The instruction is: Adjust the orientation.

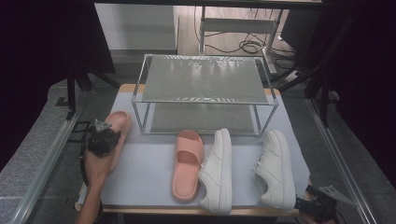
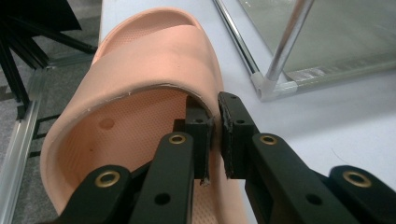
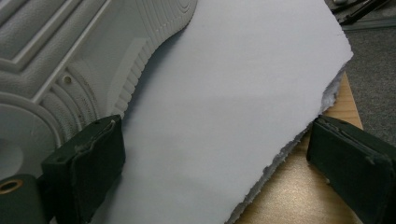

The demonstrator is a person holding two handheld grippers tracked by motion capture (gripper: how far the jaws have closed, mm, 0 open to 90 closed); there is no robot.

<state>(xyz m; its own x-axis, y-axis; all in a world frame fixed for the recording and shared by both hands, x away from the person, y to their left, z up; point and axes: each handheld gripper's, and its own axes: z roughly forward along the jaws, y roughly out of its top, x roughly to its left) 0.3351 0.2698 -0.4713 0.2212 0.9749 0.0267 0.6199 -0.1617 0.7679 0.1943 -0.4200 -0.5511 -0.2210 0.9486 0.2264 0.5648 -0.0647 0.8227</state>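
Pink foam slide [image 2: 140,60] — dimpled footbed | left gripper [image 2: 215,135] jaws pinch its strap | right gripper [image 3: 219,154] jaws spread

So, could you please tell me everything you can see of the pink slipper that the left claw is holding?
The salmon-pink, soft foam-like slide slipper lies sole-down at the left edge of the pale grey table mat, toe pointing away towards the metal-framed glass shelf rack. It has a wide, smooth strap over an open toe and a finely dotted footbed. The left claw is shut on the strap's rear edge, one jaw inside, one outside. Its twin lies apart, mid-table.
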